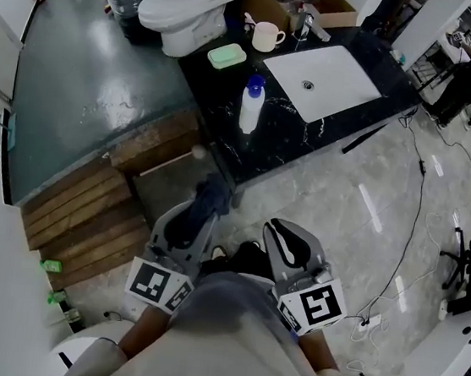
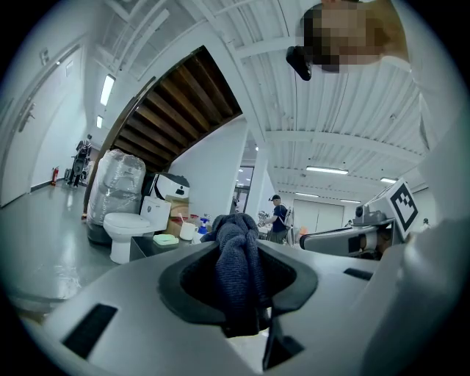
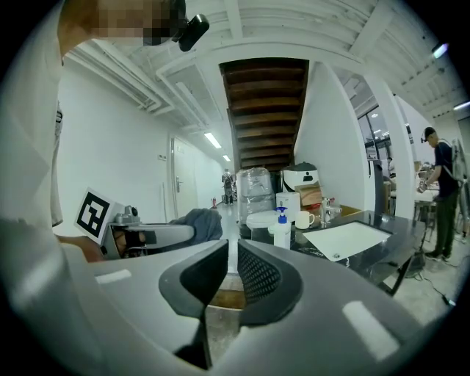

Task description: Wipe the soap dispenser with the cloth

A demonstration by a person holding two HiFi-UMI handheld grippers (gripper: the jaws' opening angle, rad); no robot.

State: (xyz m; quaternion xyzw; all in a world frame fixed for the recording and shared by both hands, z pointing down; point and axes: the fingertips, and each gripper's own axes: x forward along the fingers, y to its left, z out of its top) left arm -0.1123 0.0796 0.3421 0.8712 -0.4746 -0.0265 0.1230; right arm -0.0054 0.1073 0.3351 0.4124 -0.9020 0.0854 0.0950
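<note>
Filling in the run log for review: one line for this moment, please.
stage: wiping not begun | left gripper: shut on cloth | right gripper: shut, empty | soap dispenser: upright on counter, untouched

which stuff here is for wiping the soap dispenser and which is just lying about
For the job: soap dispenser on the counter; dark cloth, clamped in the left gripper.
Lying about: mug; green soap dish; sink; tap; toilet; cardboard box.
</note>
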